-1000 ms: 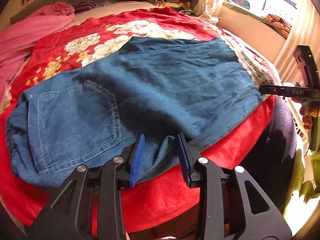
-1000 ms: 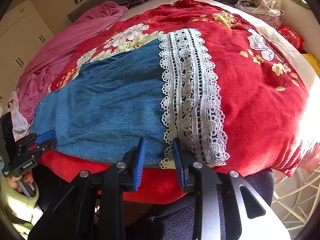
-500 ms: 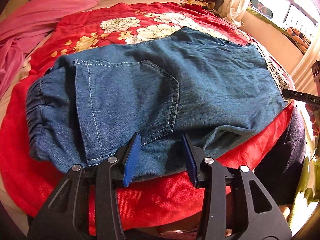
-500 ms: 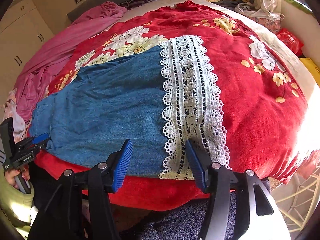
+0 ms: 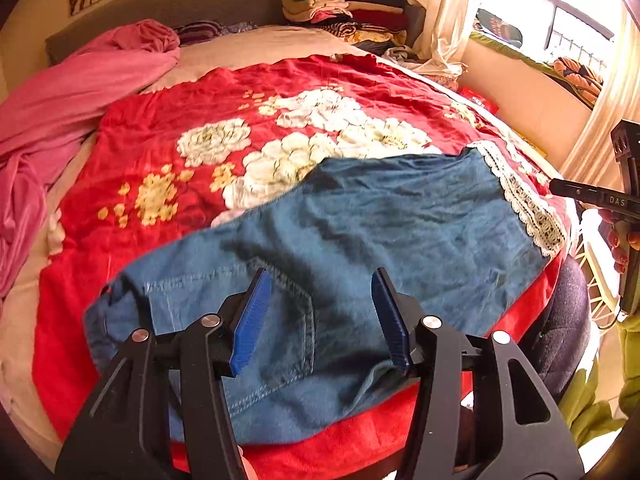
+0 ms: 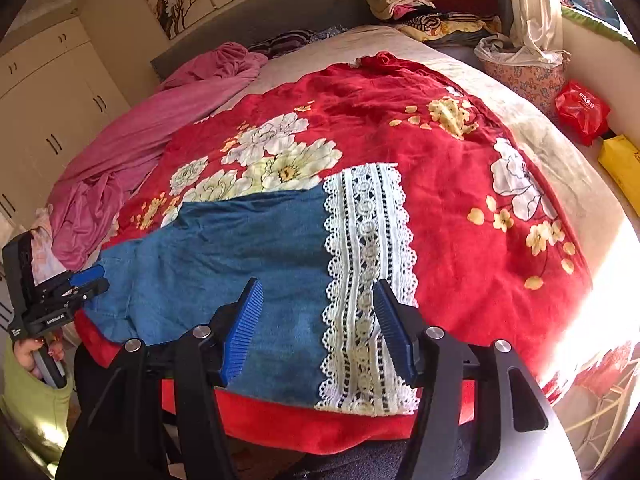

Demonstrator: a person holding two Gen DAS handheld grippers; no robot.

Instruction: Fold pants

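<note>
Left gripper (image 5: 322, 316) raised, pants (image 5: 360, 240) beneath fingers (image 5: 252, 320).

Each claw (image 5: 320, 316) (image 6: 316, 328) is black angular plastic with silver round screws and ribbed blue pads (image 5: 250, 320). White lettering marks the left claw's side. The hand (image 6: 30, 354) shows red-painted nails and a lime-green sleeve (image 6: 32, 404).

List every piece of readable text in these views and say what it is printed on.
"DAS": white letters on the black body of the right tongs, cut off by the frame edge.
White print on the body of the left tongs: too small to read reliably.
White characters on the red bag beside the bed: blurred, unreadable.
Lettering on the dark green item on the windowsill: too blurred to read.
</note>
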